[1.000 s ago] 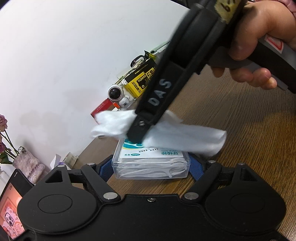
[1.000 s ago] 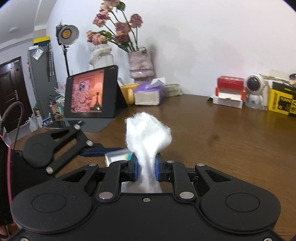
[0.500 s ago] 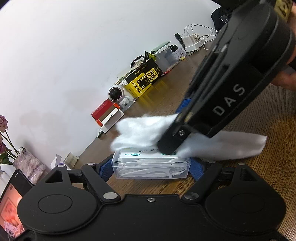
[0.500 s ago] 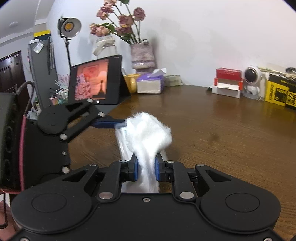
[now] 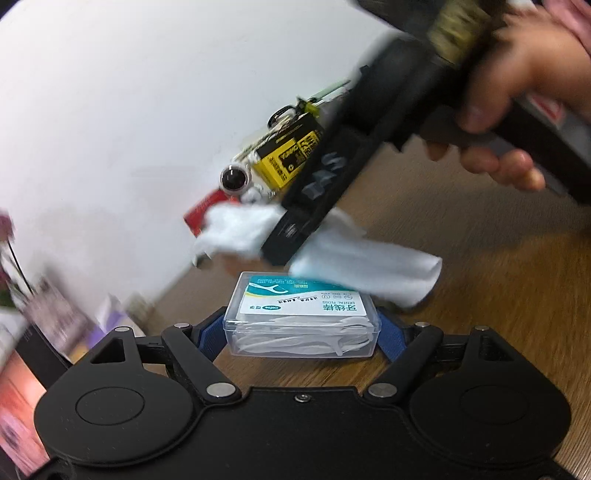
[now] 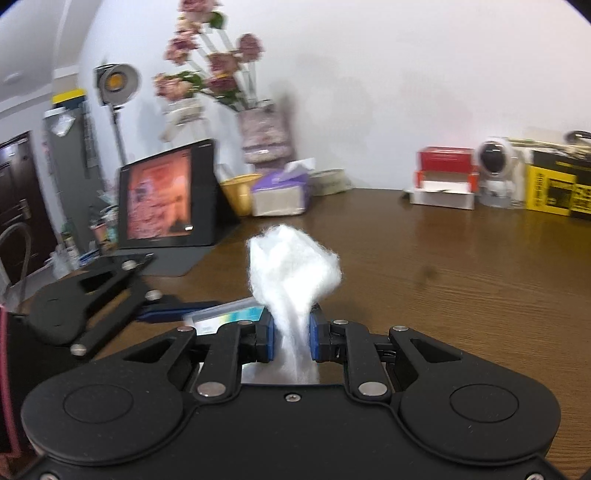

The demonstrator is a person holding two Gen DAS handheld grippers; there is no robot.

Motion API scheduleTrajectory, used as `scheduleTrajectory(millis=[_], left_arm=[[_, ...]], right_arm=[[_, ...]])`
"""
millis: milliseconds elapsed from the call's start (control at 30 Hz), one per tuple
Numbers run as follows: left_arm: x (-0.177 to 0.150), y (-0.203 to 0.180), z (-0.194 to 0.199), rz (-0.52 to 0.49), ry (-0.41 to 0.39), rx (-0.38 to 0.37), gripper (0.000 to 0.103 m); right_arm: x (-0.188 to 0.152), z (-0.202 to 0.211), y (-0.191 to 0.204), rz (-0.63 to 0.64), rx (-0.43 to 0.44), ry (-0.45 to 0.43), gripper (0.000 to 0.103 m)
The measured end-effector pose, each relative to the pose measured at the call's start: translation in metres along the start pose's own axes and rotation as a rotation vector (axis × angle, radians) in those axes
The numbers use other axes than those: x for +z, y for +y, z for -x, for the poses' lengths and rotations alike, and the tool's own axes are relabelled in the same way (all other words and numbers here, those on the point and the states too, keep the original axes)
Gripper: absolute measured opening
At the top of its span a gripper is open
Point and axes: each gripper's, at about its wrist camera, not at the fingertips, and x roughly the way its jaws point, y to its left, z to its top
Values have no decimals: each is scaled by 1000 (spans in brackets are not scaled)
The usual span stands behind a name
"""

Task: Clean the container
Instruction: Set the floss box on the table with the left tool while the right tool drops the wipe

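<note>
Brown wooden counter [image 5: 480, 258] carries everything. At near left, the left gripper [image 5: 303, 332] has its fingers clamped on the clear floss container [image 5: 303, 317]. To the right, the right gripper [image 6: 291, 339] pinches a white wipe [image 5: 369, 266] (blurred) draped over the lid's far edge. Pressing hard could, I judge, twist the box loose.

Matte black left gripper [image 5: 302, 328] with blue finger pads [image 5: 388, 339], round silver pivot screws, twin circular housings, matching black right gripper [image 6: 291, 338] with blurred white lettering on its side, a pink sleeve [image 5: 576, 18] at the person's hand [image 5: 517, 77]
</note>
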Motion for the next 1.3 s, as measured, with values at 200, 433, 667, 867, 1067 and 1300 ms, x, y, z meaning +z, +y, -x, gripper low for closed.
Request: scheduleTrajectory(millis=[200, 433, 667, 867, 1067, 1300], left_arm=[[28, 58, -43, 299, 44, 115, 80], [15, 129, -131, 661, 181, 140, 80], [17, 148, -163, 692, 217, 162, 80], [20, 155, -182, 720, 245, 128, 84], [17, 156, -165, 699, 255, 176, 96], [-1, 144, -117, 711, 269, 166, 103]], right_arm=[[28, -27, -25, -33, -273, -9, 20], [44, -80, -65, -100, -405, 54, 20], [42, -108, -93, -99, -454, 125, 20], [37, -116, -98, -73, -460, 151, 34], [36, -102, -96, -98, -475, 113, 101], [22, -78, -65, -81, -474, 147, 103]])
